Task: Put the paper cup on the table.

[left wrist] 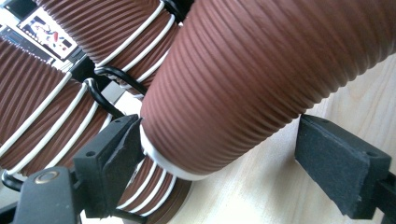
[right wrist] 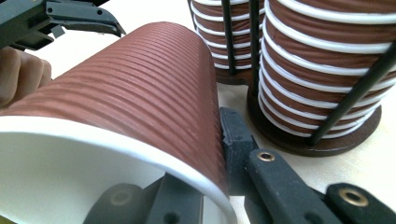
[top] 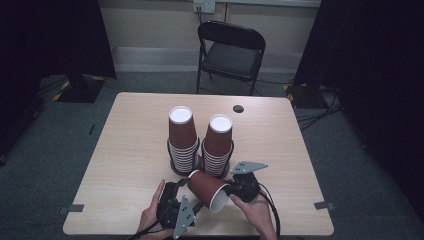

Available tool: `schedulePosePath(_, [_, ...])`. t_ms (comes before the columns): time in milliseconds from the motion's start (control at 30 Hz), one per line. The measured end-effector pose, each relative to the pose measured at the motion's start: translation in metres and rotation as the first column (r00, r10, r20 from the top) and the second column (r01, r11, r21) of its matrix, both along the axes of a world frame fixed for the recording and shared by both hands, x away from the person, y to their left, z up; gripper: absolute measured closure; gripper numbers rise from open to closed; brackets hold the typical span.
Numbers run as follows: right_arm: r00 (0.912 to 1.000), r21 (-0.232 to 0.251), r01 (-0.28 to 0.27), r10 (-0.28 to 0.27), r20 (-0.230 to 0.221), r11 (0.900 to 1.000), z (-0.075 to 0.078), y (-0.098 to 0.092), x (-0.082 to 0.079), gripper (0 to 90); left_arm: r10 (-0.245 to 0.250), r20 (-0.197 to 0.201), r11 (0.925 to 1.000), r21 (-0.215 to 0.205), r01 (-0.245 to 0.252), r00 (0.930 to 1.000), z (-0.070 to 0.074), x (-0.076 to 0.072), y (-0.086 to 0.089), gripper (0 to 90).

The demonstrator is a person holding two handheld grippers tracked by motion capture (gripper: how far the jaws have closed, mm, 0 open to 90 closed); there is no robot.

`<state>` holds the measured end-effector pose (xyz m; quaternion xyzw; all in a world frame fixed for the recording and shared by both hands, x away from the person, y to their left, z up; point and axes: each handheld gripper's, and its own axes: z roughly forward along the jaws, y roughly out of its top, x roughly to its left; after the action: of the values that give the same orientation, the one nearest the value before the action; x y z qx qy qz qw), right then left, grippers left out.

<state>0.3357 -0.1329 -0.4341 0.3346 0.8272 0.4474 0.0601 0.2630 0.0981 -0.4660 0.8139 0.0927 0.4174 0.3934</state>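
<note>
Here right tongs (top: 226,192) pinch the tilted cup (top: 207,188).

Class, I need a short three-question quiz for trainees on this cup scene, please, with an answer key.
1. True or false: the loose cup stands upright on the table.
2. How many cup stacks sit in wire holders? A) one B) two C) three
3. Which hand's tool pinches the loose cup's rim, with one jaw inside and one outside?

Key:
1. False. It is held on its side, above the table.
2. B.
3. The right tool.
</note>
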Motion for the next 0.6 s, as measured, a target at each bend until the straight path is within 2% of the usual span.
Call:
schedulePosePath(167, [0.9997,-0.007,-0.022,0.022,-0.011,1.000,0.002,0.005,0.001,86.4,0.013,-0.004,0.9997,0.019,-0.013,0.9999,-0.002,0.001,-0.003,8.3])
schedulePosePath(300, [0.9989,-0.013,-0.044,0.043,-0.018,0.999,0.003,0.010,0.002,86.4,0.009,0.019,0.9996,0.026,-0.009,0.9998,-0.003,0.000,-0.010,0.0])
schedulePosePath(367, [0.9985,-0.028,-0.053,0.052,-0.019,0.998,0.003,0.014,0.003,86.4,0.015,0.029,0.9987,0.048,-0.017,0.9995,-0.003,0.000,-0.013,0.0])
schedulePosePath(500, [0.9974,-0.027,-0.066,0.066,-0.030,0.997,0.004,0.019,0.004,86.9,-0.005,0.017,0.9995,0.030,0.005,0.9998,-0.003,0.001,-0.016,0.0])
schedulePosePath(600, [0.9964,-0.026,-0.079,0.078,-0.033,0.997,0.004,0.023,0.004,87.2,-0.011,0.026,0.9995,0.028,0.011,0.9996,-0.002,0.000,-0.018,0.6])
